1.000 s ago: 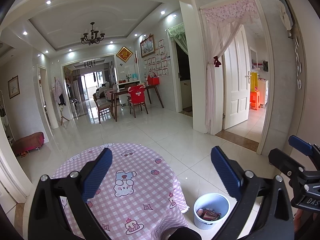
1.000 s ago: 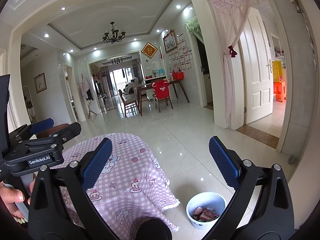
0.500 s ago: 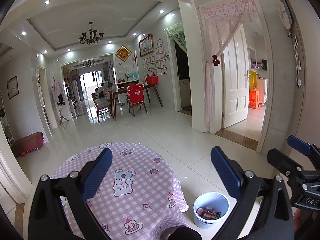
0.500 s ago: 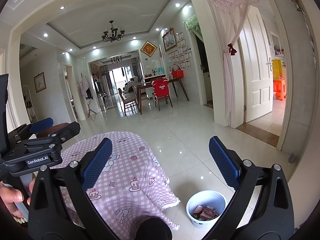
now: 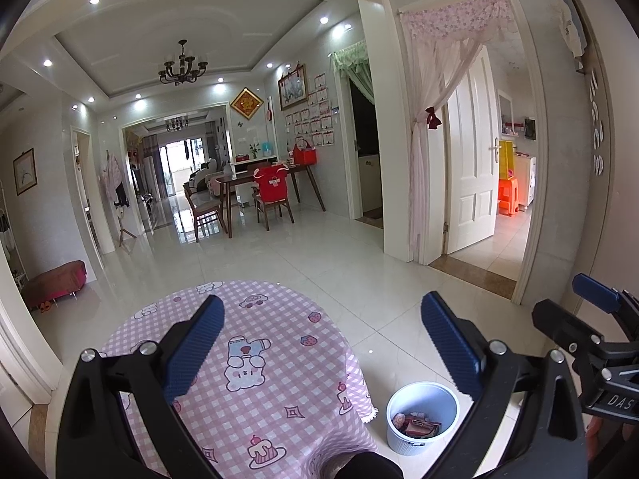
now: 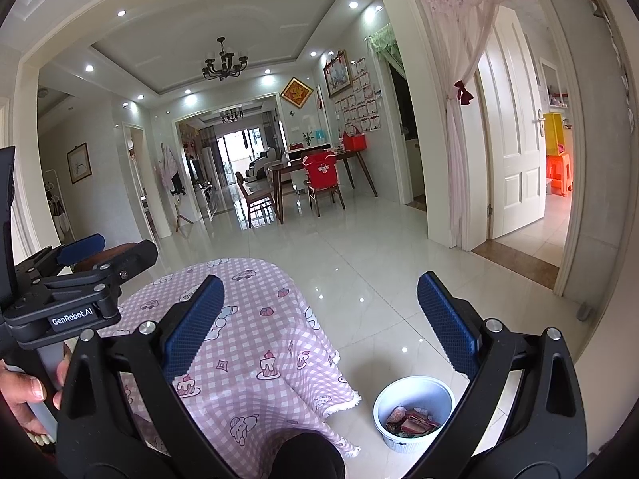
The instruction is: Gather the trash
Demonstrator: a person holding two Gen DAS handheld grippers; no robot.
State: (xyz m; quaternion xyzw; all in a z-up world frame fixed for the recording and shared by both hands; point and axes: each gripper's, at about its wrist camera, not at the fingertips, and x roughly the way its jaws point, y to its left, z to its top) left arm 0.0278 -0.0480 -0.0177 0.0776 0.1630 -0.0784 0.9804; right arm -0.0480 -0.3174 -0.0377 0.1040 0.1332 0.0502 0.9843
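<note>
A small white bin (image 5: 421, 417) (image 6: 413, 411) stands on the floor right of the table, with wrappers (image 5: 415, 425) (image 6: 411, 425) inside. My left gripper (image 5: 319, 343) hangs open and empty above the pink checked tablecloth (image 5: 259, 359). My right gripper (image 6: 317, 331) is open and empty too, held over the table's right edge and the floor. Each gripper shows at the side of the other's view: the right gripper (image 5: 595, 343) at the right, the left gripper (image 6: 80, 279) at the left with a hand (image 6: 24, 391) on its handle. No trash shows on the cloth.
Glossy white tile floor (image 5: 319, 263) stretches ahead to a dining table with chairs (image 5: 259, 195). A doorway with a pink curtain (image 5: 431, 127) and a white door (image 5: 473, 159) is at the right. A red bench (image 5: 56, 279) sits at the left wall.
Both views have drifted slightly, the bin sitting a little lower in the right wrist frame. Both grippers stay open and empty.
</note>
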